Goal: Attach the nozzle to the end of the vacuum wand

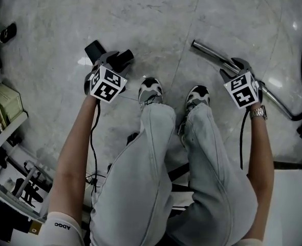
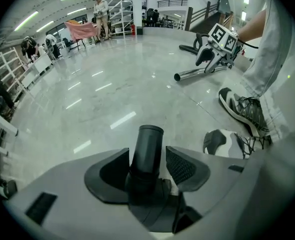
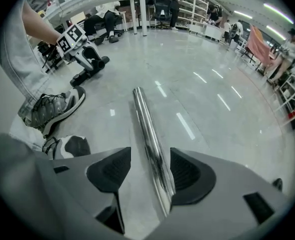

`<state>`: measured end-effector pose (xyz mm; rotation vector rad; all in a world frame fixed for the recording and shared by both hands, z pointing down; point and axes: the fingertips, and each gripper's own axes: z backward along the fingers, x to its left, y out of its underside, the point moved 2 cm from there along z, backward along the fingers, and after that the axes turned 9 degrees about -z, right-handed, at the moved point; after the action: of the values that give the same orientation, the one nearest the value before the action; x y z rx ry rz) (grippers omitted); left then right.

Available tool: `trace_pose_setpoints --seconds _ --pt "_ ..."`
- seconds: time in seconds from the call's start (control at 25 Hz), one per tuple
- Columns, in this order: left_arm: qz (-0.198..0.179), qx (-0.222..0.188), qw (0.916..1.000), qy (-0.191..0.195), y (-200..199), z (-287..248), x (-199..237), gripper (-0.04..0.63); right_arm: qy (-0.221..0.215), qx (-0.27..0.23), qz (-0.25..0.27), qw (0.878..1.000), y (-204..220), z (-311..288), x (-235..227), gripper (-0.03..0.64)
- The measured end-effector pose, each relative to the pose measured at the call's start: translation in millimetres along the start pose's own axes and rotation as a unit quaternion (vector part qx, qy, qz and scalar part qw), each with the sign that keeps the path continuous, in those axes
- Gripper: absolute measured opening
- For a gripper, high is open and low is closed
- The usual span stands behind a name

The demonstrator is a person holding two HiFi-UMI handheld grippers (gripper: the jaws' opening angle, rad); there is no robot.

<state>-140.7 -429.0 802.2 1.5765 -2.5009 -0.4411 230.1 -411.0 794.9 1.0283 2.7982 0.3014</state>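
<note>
Nozzle (image 1: 95, 49), unattached, was recorded on the floor (image 1: 156, 14) left of the shoes (image 1: 151, 91), straddled but not gripped by the wide-spread left tool (image 2: 148, 165); vacuum wand (image 1: 208, 51), right of the shoes, was likewise straddled by the wide-spread right tool (image 3: 150, 171); grasping and joining were judged outstanding.
</note>
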Motion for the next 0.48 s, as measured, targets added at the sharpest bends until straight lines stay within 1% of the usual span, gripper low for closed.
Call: trace_pose_setpoints --seconds 0.08,0.16,0.32,0.48 --pt "0.007 0.007 0.9999 -0.007 1 -3 2 0.218 0.001 0.005 -0.003 1.0 3 -7 -2 0.221" --pt "0.009 0.011 0.9999 -0.005 1 -7 2 0.218 -0.002 0.013 -0.003 1.0 7 -11 -4 0.221" --pt "-0.015 0.022 0.9996 0.005 -2 -15 2 0.216 0.003 0.025 0.016 1.0 3 -23 -7 0.221" --pt "-0.019 0.032 0.9993 0.01 -1 -20 2 0.216 0.007 0.032 0.035 0.999 -2 -35 -3 0.219"
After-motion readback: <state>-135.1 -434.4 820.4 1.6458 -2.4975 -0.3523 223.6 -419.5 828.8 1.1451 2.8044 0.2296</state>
